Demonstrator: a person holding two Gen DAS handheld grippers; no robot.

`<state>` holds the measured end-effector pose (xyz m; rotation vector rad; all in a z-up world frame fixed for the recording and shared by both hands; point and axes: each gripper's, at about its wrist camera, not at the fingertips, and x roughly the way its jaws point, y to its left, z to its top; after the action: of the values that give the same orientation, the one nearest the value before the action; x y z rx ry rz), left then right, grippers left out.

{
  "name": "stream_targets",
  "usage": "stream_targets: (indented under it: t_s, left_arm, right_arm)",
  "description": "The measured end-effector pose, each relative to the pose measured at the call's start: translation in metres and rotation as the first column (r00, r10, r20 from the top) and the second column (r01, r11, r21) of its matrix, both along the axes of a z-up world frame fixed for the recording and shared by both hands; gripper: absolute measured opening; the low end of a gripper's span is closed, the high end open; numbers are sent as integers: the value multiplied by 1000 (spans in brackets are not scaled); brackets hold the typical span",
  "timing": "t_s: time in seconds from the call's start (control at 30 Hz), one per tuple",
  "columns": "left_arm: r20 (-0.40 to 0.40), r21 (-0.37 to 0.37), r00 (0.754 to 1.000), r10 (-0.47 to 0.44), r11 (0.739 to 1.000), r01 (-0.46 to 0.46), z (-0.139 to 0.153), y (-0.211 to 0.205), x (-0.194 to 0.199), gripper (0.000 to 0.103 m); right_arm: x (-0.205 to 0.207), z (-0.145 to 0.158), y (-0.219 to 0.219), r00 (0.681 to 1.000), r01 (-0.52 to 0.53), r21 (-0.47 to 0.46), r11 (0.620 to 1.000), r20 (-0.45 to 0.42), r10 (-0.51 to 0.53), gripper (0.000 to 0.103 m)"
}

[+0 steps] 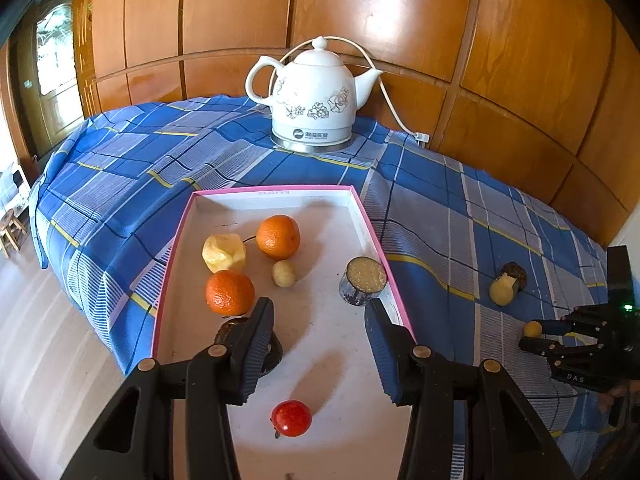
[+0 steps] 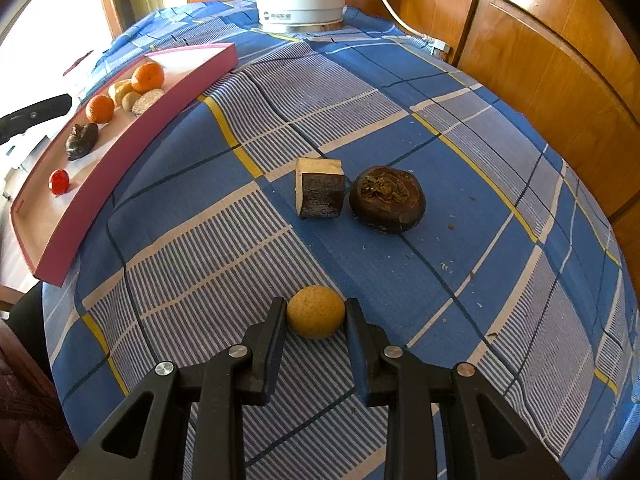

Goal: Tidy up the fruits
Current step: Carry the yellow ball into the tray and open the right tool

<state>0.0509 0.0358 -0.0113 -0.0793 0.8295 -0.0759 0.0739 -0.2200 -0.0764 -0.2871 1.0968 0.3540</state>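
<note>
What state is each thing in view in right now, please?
Right gripper: shut on the small yellow fruit.
Left gripper: open, empty, above the tray.
Two oranges, tomato: whole, in tray.
Kettle: upright, lid on.
Cut piece, dark fruit: on the cloth.

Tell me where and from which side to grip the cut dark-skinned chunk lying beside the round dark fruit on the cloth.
Grip the cut chunk across its pale cut face and the opposite end, coming from above. Those ends look flat, so pads should seat squarely, while the dark skin between curves. Its right end sits close to the round dark fruit, so slide that finger in carefully.
</note>
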Motion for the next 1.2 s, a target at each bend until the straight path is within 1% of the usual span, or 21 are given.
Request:
stream_targets:
  t_s: [0.07,0.23,0.4,0.53,0.77,0.97,1.2]
  left_arm:
    - [6,-2,1000,3,1000,-3,1,2,-1,48]
    - [15,-12,1000,17,1000,-16,1,9,-4,48]
    - [21,-20,999,32,999,-32,0,16,-7,48]
    - [25,-29,998,52,998,-51,0,25,-8,48]
    - [19,-43,995,93,995,-92,-4,44,-12,48]
    - [19,-50,991,136,990,-135,-7,61,-14,48]
    - [27,-49,990,139,989,-138,-7,64,-17,48]
  right_arm:
    - [-1,4,4,1000,12,0,1000,6,-12,29]
    - [-5,28,22,998,22,79,997,54,-27,29]
    - [-8,48,56,996,-32,144,989,92,19,29]
    - [-9,56,84,993,-80,182,980,103,61,29]
    - [-7,68,133,985,-148,211,966,114,126,29]
    - [6,65,161,983,-167,197,966,107,148,29]
    - [23,43,184,988,-151,163,975,54,144,29]
